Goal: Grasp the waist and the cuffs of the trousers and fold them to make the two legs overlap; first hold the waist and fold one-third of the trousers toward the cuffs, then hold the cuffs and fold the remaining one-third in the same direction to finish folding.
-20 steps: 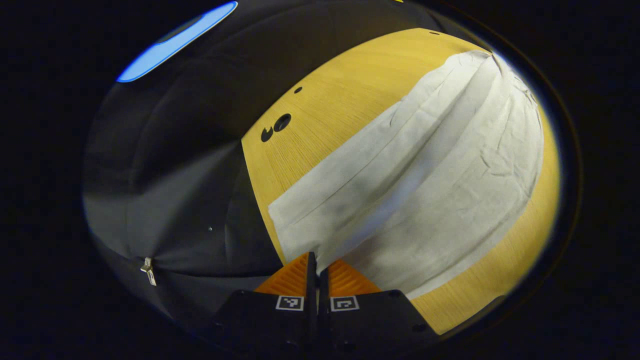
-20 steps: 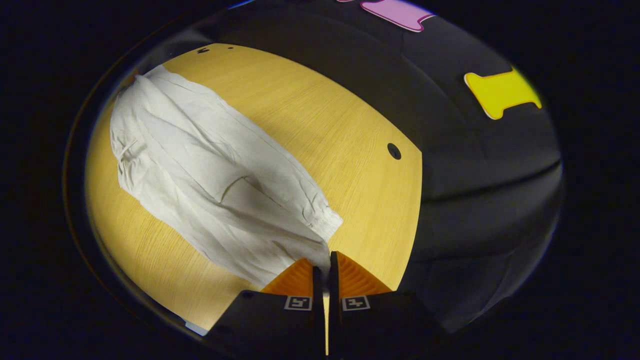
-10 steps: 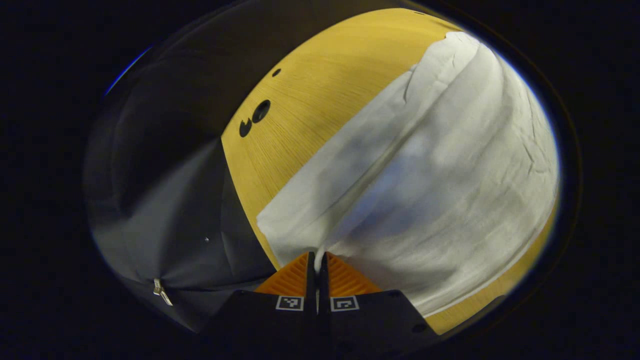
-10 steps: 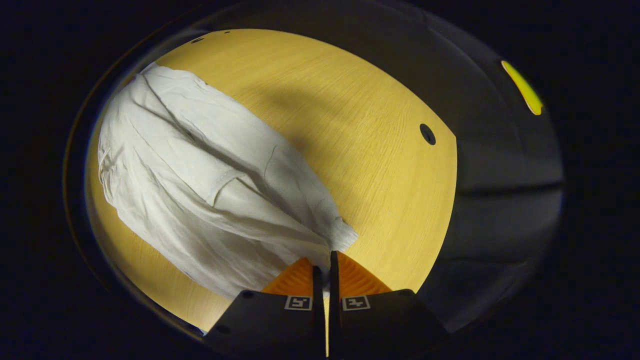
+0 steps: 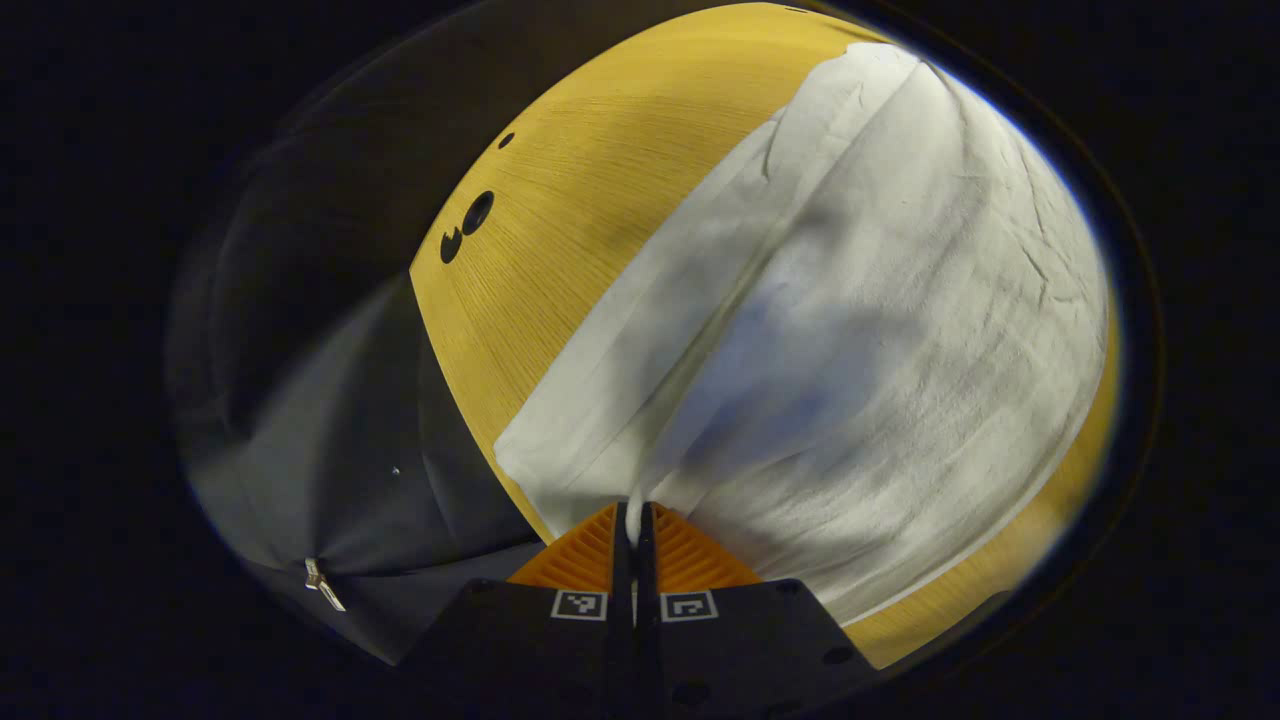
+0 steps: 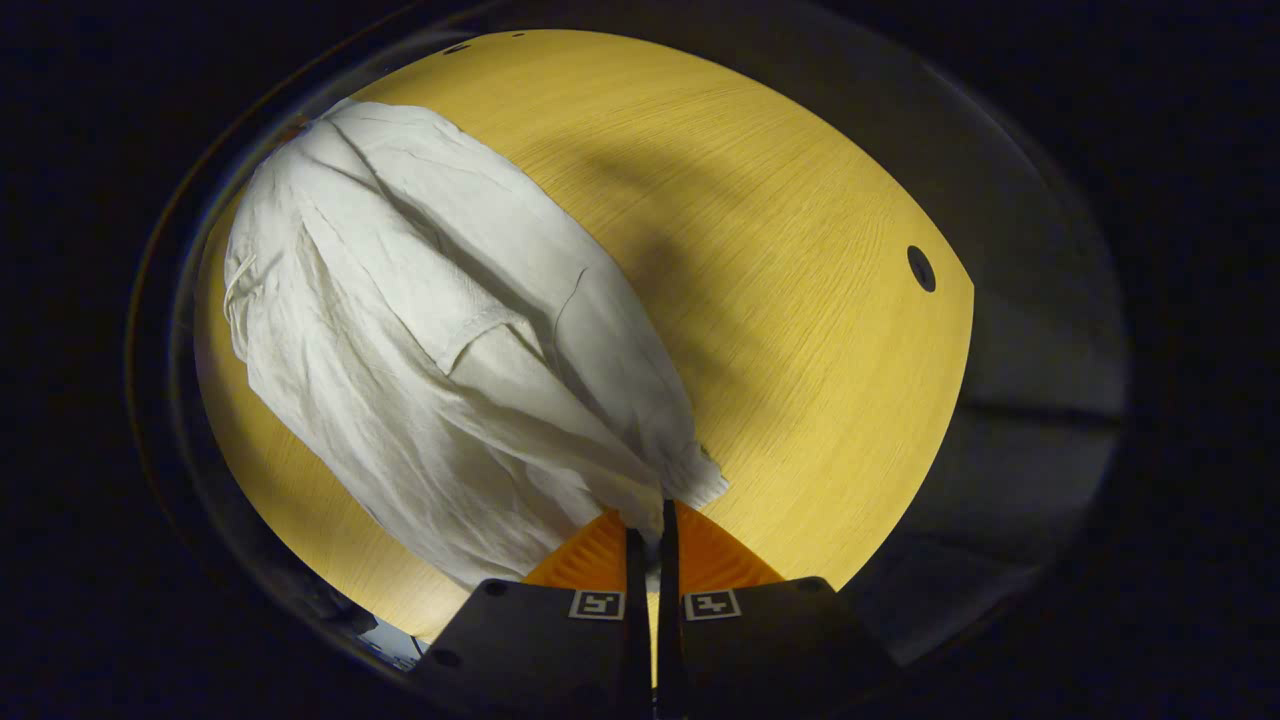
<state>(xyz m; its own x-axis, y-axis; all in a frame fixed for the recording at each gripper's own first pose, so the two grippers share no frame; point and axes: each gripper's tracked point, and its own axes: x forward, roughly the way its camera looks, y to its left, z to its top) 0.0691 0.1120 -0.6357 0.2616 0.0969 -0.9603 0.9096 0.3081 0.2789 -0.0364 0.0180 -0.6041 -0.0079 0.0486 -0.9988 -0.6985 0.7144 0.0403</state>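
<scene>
White, creased trousers (image 6: 420,330) lie lengthwise, ends lifted.

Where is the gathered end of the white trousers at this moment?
In the right gripper view, the gathered end of the white trousers hangs over the wooden table, just above the right gripper, whose fingers pinch the cloth beside it.

trousers (image 5: 880,330) far end cut off at the view's rim, pinched cloth hidden between left claw (image 5: 633,515) fingers
</scene>
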